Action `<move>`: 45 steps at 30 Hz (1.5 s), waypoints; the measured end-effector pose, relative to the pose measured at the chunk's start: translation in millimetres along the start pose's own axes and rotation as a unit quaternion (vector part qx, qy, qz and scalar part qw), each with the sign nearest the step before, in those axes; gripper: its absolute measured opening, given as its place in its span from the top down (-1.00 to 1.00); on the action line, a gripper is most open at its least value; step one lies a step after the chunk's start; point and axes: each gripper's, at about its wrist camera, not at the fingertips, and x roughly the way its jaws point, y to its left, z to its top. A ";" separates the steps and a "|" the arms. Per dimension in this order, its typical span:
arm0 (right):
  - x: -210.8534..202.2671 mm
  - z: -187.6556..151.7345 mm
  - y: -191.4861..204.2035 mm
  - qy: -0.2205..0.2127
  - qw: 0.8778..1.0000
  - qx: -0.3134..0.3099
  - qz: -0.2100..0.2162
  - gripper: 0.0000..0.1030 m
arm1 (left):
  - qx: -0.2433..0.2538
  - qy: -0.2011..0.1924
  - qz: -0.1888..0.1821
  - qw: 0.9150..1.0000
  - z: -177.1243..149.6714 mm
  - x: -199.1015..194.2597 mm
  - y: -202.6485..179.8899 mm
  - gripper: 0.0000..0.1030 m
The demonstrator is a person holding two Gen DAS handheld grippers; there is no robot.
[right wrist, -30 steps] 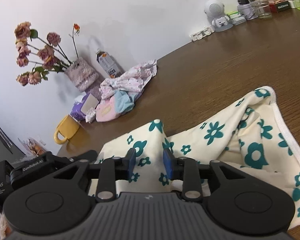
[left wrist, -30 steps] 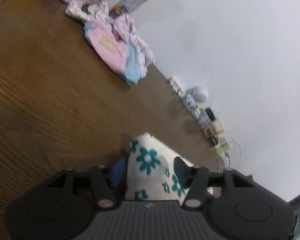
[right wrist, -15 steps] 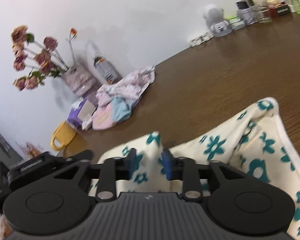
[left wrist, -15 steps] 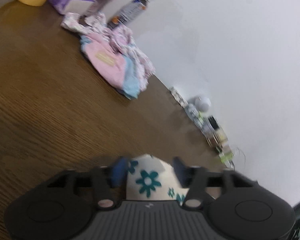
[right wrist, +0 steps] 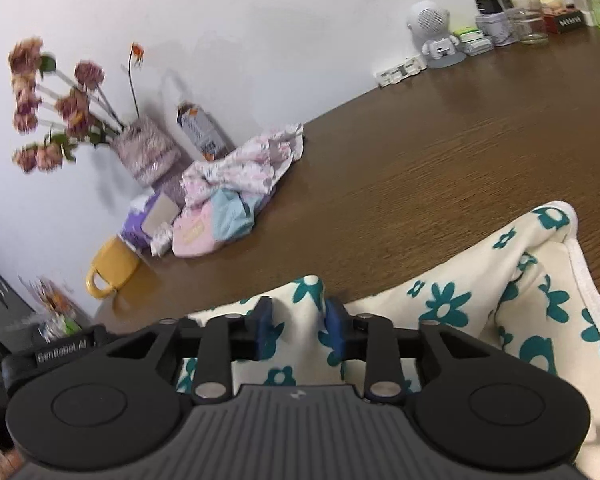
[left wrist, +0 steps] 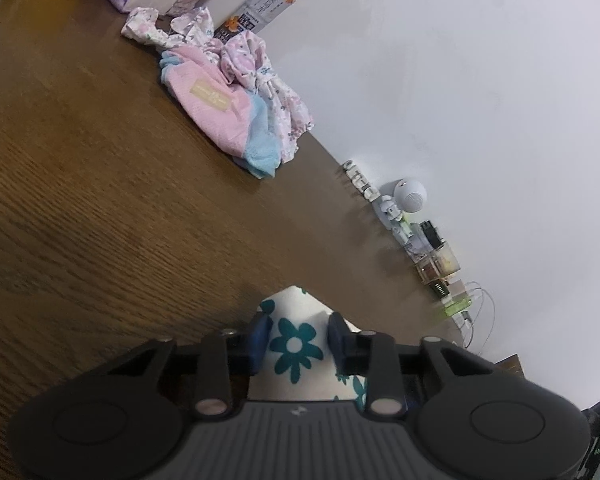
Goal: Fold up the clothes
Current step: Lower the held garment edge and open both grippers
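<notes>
Fold in progress | your left gripper (left wrist: 298,340) and right gripper (right wrist: 300,330) each pinch the floral cloth (right wrist: 480,304), bunched on table (right wrist: 440,152) | pile (right wrist: 228,188) at 10 o'clock awaits folding.

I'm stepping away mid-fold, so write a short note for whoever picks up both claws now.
Left claw: shut on the cream floral garment.
Right claw: shut on the same garment, pinching a raised fold.
The garment is bunched over the brown table, not flat.
Unfolded pile of pink and blue clothes waits by the wall.
Done: both grips set. Left: finish this fold, then the pile.
</notes>
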 end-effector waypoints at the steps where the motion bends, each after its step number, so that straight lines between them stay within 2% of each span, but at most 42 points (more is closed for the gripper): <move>1: -0.1 0.7 -0.6 -0.001 1.000 0.000 -0.001 0.35 | -0.002 -0.003 0.000 1.000 0.1 -2.0 -0.3 -0.08; 2: 0.9 0.8 -0.7 0.000 1.000 -0.002 -0.003 0.35 | 0.004 -0.005 0.001 1.000 0.1 -2.1 -1.7 -0.14; 3: 1.9 1.0 -0.8 0.002 1.000 -0.004 -0.004 0.36 | 0.011 -0.006 0.003 1.000 0.1 -2.0 -3.1 -0.08; 4: 2.7 0.5 -0.2 0.004 1.000 -0.006 -0.004 0.38 | 0.018 -0.008 0.004 1.000 0.1 -1.9 -4.6 0.25; 5: 3.3 -0.8 1.3 0.007 1.000 -0.009 -0.003 0.42 | 0.025 -0.010 0.005 1.000 0.0 -1.8 -6.1 0.41; 6: 3.9 -2.1 2.7 0.009 1.000 -0.012 -0.002 0.42 | 0.026 -0.005 0.007 1.000 -0.2 -0.3 -6.4 0.45; 8: -2.2 -3.9 3.7 0.009 1.000 -0.011 0.002 0.35 | 0.019 -0.005 0.004 1.000 -1.2 -3.5 -5.1 0.24; 9: -6.4 -4.6 3.8 0.007 1.000 -0.009 0.005 0.28 | 0.028 -0.009 0.009 1.000 -2.4 -8.1 -6.7 -0.12; 10: -11.4 -5.7 3.7 0.005 1.000 -0.007 0.008 0.16 | 0.038 -0.013 0.014 0.999 -3.7 -12.9 -8.4 -0.26; 14: -24.2 -14.7 3.2 0.012 1.000 -0.011 0.005 0.14 | 0.089 -0.019 0.032 0.995 -13.2 -30.1 -15.8 -0.20; 16: -22.6 -19.0 3.1 0.022 1.000 -0.010 0.006 0.15 | 0.091 0.001 0.026 0.995 -17.0 -28.0 -15.5 0.24; 18: -19.7 -21.5 4.7 0.023 1.000 -0.009 0.008 0.25 | 0.073 0.018 0.018 0.997 -19.0 -22.0 -10.9 0.46; 19: -19.0 -22.3 4.4 0.023 1.000 -0.003 0.010 0.40 | 0.066 0.018 0.016 0.997 -20.0 -20.9 -9.1 0.47; 23: -20.7 -23.1 -2.0 0.023 0.999 0.025 0.021 0.43 | 0.039 0.018 0.008 0.999 -23.4 -19.6 -2.2 0.47; 24: -22.7 -23.5 -2.1 0.020 0.999 0.025 0.020 0.42 | 0.032 0.015 0.005 0.999 -24.1 -21.8 -0.7 0.42; 26: -30.5 -25.9 2.4 0.007 1.000 0.011 0.010 0.35 | 0.025 0.009 0.005 1.000 -25.1 -26.9 0.7 0.12; 27: -34.6 -27.5 5.3 0.002 1.000 0.000 0.005 0.33 | 0.027 0.006 0.009 1.000 -25.4 -29.8 0.5 -0.11; 28: -39.4 -29.8 8.4 -0.004 1.000 -0.013 0.000 0.28 | 0.028 0.003 0.013 1.000 -25.6 -32.8 0.2 -0.16; 30: -46.6 -34.0 12.3 -0.005 1.000 -0.028 -0.005 0.26 | 0.045 0.003 0.023 0.999 -28.5 -39.1 -0.9 -0.14; 32: -50.9 -36.7 14.5 -0.004 0.999 -0.036 -0.007 0.26 | 0.051 0.008 0.018 0.998 -30.6 -43.5 -0.9 -0.11; 33: -50.7 -36.9 14.7 -0.001 0.999 -0.036 -0.005 0.27 | 0.055 0.012 0.012 0.998 -31.6 -42.7 -1.4 0.05; 34: -49.6 -37.1 14.2 0.002 0.999 -0.033 -0.002 0.28 | 0.058 0.016 0.006 0.998 -32.7 -41.7 -2.0 0.31; 36: -45.7 -37.9 12.1 0.009 1.000 -0.021 0.003 0.40 | 0.062 0.020 0.000 0.998 -34.7 -39.7 -2.7 0.44; 39: -46.8 -40.1 12.0 0.008 1.000 -0.019 0.006 0.44 | 0.065 0.021 0.003 0.998 -37.4 -36.7 -3.2 0.44; 41: -51.8 -40.7 10.2 0.003 1.000 -0.015 0.009 0.41 | 0.053 0.019 -0.001 0.998 -37.8 -39.4 -1.7 0.31; 42: -55.1 -41.1 9.4 0.000 1.000 -0.013 0.008 0.39 | 0.048 0.018 -0.003 0.999 -37.9 -42.2 -0.8 0.18; 45: -66.4 -44.2 10.7 -0.007 1.000 -0.025 0.009 0.38 | 0.057 0.014 -0.002 0.998 -40.8 -51.6 -0.4 0.14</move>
